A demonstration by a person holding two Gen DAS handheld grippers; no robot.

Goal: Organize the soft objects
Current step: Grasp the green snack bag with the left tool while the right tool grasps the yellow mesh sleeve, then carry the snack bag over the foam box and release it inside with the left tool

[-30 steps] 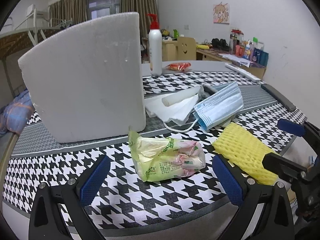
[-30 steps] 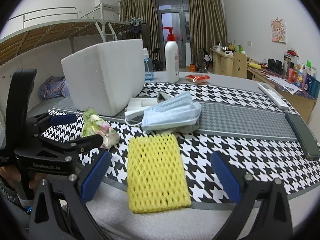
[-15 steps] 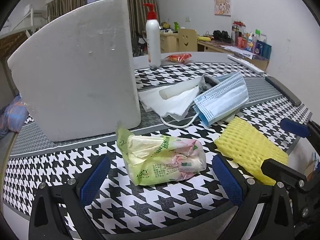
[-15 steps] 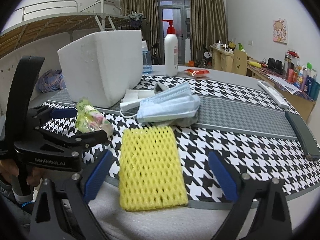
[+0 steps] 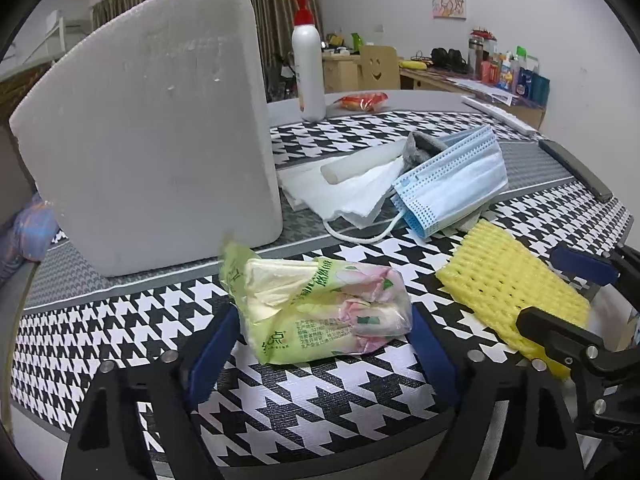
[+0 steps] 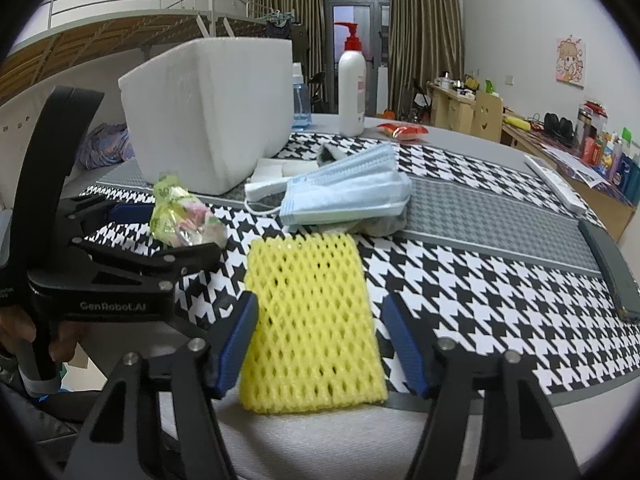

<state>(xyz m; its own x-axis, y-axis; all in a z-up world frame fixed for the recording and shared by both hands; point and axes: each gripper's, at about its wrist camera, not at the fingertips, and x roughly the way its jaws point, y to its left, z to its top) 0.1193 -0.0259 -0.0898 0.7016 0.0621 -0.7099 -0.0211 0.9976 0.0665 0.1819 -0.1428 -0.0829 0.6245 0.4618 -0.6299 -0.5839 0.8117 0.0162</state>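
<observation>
Left gripper [image 5: 322,344] wide open around tissue pack [image 5: 320,312], low middle, ready to squeeze. Right gripper [image 6: 320,340] open around yellow foam net [image 6: 312,328], touching nothing.

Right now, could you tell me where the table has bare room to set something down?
Bare cloth lies right of the yellow foam net, up to the dark bar, and on the grey band behind it. It is crowded between the foam box and the masks, and around the tissue pack.
</observation>
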